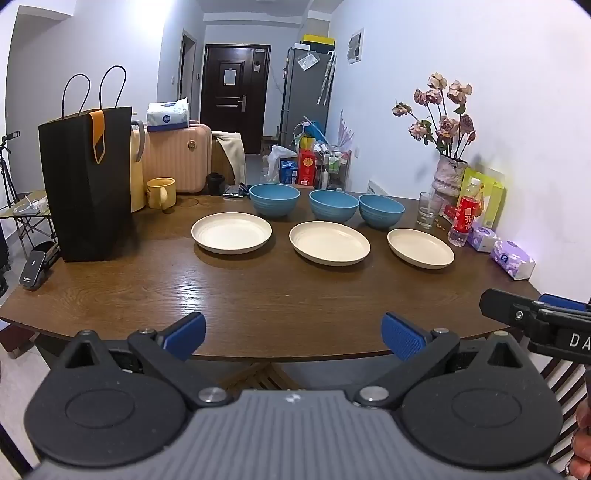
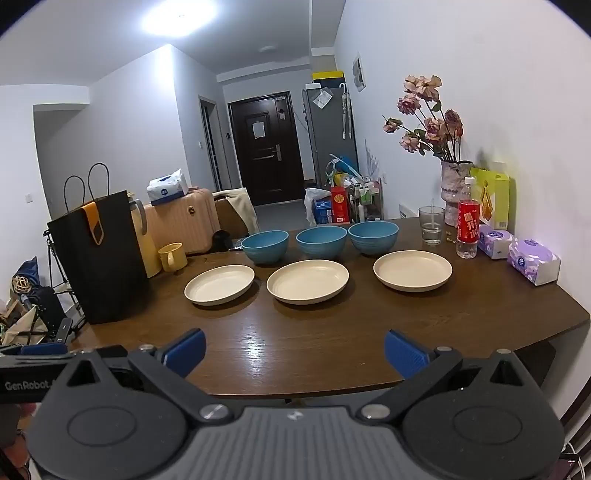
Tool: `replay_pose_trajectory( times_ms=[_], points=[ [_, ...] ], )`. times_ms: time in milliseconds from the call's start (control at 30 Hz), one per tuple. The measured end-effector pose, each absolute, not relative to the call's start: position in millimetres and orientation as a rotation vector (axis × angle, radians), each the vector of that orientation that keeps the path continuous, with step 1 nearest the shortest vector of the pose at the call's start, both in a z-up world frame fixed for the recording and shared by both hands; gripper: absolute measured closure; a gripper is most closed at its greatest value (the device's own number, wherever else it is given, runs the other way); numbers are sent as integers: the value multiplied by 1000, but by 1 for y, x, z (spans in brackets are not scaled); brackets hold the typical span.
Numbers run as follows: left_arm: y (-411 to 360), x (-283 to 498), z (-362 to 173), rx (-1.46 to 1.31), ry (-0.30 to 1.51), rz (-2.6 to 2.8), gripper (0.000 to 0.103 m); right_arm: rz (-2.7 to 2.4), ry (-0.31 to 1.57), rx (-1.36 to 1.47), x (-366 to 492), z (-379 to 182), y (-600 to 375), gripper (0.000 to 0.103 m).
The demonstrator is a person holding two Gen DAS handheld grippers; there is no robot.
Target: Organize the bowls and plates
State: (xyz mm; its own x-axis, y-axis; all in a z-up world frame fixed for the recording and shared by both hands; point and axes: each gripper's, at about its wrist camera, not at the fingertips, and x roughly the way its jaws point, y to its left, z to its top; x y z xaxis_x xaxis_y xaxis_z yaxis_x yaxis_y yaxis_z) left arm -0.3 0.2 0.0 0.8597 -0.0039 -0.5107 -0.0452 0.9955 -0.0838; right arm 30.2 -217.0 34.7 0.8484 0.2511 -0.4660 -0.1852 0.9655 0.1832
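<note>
Both hand-held grippers, left [image 1: 293, 334] and right [image 2: 294, 352], are hovering wide apart and empty at the counter's [image 1: 258, 295] near edge, so stacking is apparently not yet begun and calls for reaching toward the far-edge plates [image 1: 329, 242] and bowls [image 1: 333, 205].

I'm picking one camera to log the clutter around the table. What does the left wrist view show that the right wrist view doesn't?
Only the left wrist view shows the phone stand at the table's left edge and the folding side table. Only the right wrist view shows the ceiling light and the bags on the floor. Both show three blue bowls, three cream plates, the black paper bag and the flower vase.
</note>
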Motion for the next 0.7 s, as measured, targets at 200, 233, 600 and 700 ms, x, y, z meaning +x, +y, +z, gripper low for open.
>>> replay_pose_trajectory(
  times_ms=[200, 233, 600, 700],
  points=[
    [-5, -3, 2, -95, 540, 23, 0, 228, 509, 129, 30, 35, -217, 0],
    [-6, -5, 3, -97, 537, 21, 0, 228, 509, 129, 30, 35, -216, 0],
    [2, -4, 3, -105, 541, 16, 0, 229, 508, 130, 30, 35, -216, 0],
    [4, -3, 3, -106, 542, 14, 0, 229, 508, 130, 30, 35, -216, 0]
  ],
)
